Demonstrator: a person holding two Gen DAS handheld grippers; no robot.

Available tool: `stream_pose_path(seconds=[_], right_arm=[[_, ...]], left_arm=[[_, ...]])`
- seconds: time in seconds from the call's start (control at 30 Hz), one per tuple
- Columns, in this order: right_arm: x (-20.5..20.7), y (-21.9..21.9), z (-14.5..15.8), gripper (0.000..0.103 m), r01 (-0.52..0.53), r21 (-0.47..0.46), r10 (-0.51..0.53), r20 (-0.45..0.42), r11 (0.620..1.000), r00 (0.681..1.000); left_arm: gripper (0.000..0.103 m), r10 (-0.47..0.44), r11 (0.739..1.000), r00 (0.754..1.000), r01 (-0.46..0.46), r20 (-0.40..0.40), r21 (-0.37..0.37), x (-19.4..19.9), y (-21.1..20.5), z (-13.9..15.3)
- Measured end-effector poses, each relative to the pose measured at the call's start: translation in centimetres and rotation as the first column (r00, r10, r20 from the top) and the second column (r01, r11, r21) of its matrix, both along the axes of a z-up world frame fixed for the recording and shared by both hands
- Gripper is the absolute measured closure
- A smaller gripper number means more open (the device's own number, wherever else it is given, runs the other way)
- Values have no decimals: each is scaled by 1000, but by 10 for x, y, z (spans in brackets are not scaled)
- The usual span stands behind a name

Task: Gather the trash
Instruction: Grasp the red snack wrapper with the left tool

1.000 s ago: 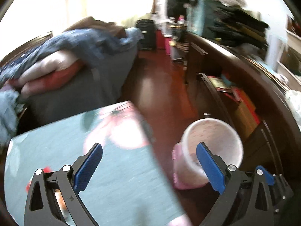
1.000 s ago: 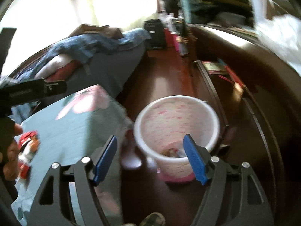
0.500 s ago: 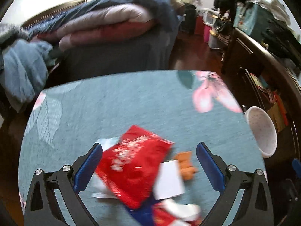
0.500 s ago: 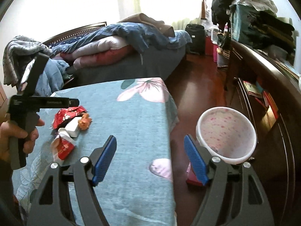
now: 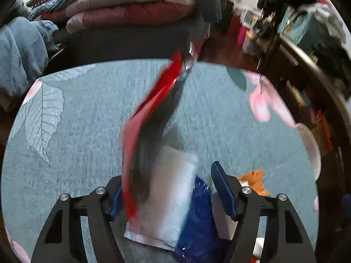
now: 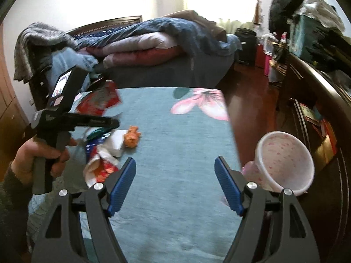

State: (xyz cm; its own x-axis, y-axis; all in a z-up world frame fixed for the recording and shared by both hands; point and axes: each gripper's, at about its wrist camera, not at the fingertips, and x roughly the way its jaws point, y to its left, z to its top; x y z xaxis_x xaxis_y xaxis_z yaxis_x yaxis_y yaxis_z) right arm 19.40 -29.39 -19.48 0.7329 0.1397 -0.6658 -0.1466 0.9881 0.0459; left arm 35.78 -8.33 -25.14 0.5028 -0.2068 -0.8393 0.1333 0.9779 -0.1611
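Observation:
A pile of trash lies on the teal flowered tablecloth (image 6: 175, 120). My left gripper (image 5: 167, 175) is down over the pile with its jaws closing. A red wrapper (image 5: 153, 114) stands up on edge against the left pad, and the right pad is clear of it. Under it lie a white wrapper (image 5: 173, 192) and a blue wrapper (image 5: 197, 225). An orange scrap (image 6: 131, 137) and a red-and-white wrapper (image 6: 101, 166) lie beside them. My right gripper (image 6: 175, 160) hangs open over bare cloth, holding nothing. The pink-speckled white bin (image 6: 285, 160) stands on the floor to the table's right.
A hand (image 6: 43, 153) holds the left gripper tool at the table's left side. A bed (image 6: 153, 43) piled with folded quilts stands behind the table. A dark wooden cabinet (image 6: 318, 100) runs along the right, with a strip of wood floor (image 6: 248, 100) between.
My left gripper swung from beside the bin to the trash pile, dropped closer, and its jaws narrowed; the red wrapper tipped up on edge. My right gripper swung left from the bin to above the table.

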Motion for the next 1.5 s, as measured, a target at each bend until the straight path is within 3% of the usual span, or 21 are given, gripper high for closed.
stream_pose_path(seconds=[0.13,0.27,0.6,0.63,0.67,0.7,0.87,0.93,1.0,1.03,1.13,1.23,1.37,1.47,1.5], right_arm=[[14,27,0,28,-46,-23,46,-4,999,999],[34,46,0,28,-67,-41,67,-16,997,998],[51,64,0,28,-81,-38,80,-26,996,996],[53,64,-2,28,-79,-41,78,-33,996,996],[54,64,-3,28,-78,-41,76,-38,996,996],[56,64,-4,28,-75,-40,74,-44,996,996],[58,63,-4,28,-73,-24,72,-46,997,996],[57,62,-2,28,-75,-24,74,-41,997,996],[57,62,-1,28,-78,-24,77,-38,997,996],[56,63,0,28,-79,-25,78,-36,997,996],[55,63,1,28,-81,-25,80,-31,996,996],[56,62,1,28,-76,-15,76,-27,997,997],[57,61,2,28,-73,-5,73,-21,997,997],[58,62,1,28,-77,-8,77,-24,997,997],[59,62,0,28,-77,-11,76,-25,997,997]], left_arm=[[47,4,996,1000,-5,-2,-92,3,16,2],[67,19,988,1000,-18,3,-153,6,34,3],[69,51,980,998,-44,27,-194,33,45,2],[74,56,977,998,-48,33,-207,33,47,2],[91,59,972,997,-48,39,-232,34,49,2],[100,60,966,998,-49,36,-253,35,51,1],[98,88,950,996,-86,-5,-300,40,57,-4],[64,98,937,995,-103,-31,-334,42,63,-7],[11,140,913,990,-135,-16,-385,39,74,-5],[6,183,907,983,-170,-2,-385,36,79,-2],[5,240,891,971,-215,13,-399,35,91,3],[5,262,889,965,-251,-26,-383,43,94,-3],[8,292,894,956,-276,-8,-352,54,88,-2],[27,291,899,957,-274,-2,-342,66,77,-4],[49,281,899,960,-263,1,-350,69,75,-5]])
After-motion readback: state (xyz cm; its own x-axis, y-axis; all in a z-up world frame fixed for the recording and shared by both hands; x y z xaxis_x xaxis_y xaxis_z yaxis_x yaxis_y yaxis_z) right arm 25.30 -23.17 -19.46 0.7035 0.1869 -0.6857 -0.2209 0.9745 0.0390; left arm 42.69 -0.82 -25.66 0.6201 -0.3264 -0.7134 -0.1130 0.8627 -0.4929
